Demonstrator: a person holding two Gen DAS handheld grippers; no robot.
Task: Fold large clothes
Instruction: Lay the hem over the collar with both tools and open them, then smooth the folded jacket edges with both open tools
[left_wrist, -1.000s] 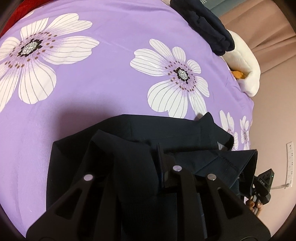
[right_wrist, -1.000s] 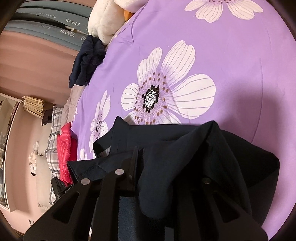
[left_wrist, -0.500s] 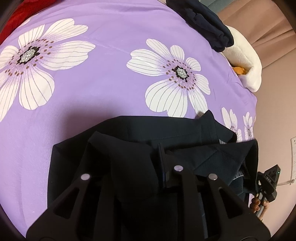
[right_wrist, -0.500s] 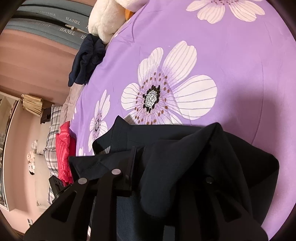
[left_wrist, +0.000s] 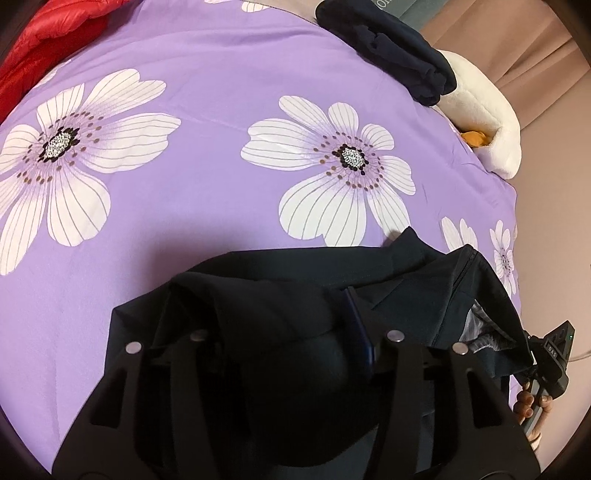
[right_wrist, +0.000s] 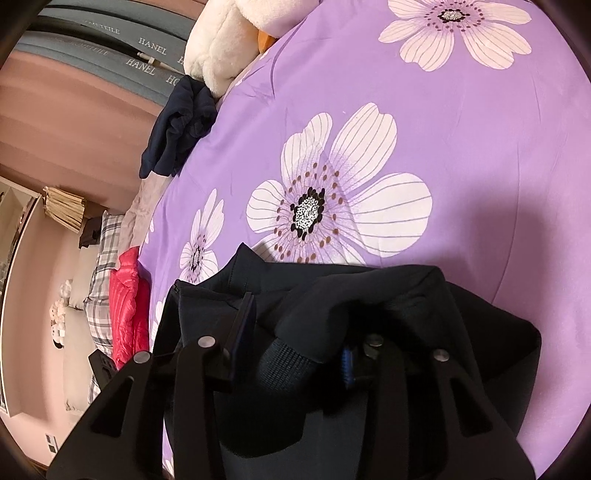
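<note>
A large dark navy garment (left_wrist: 295, 288) lies bunched on the purple flowered bedspread (left_wrist: 207, 206) at the near edge. My left gripper (left_wrist: 291, 332) has cloth draped between its fingers; its jaws stand apart, with fabric over them. In the right wrist view the same garment (right_wrist: 369, 295) covers my right gripper (right_wrist: 299, 332), whose jaws also stand apart with cloth bunched between. The right gripper's body and the holding hand show in the left wrist view (left_wrist: 550, 362) at the garment's right end.
A folded dark garment (left_wrist: 399, 62) and a white plush toy (left_wrist: 484, 110) lie at the bed's far right corner. A red quilted jacket (left_wrist: 40, 48) lies at the far left. Plaid pillow (right_wrist: 103, 251) beside the bed.
Both grippers have opened wider on the garment. The garment's right end with the zip has lifted and shifted slightly right.
</note>
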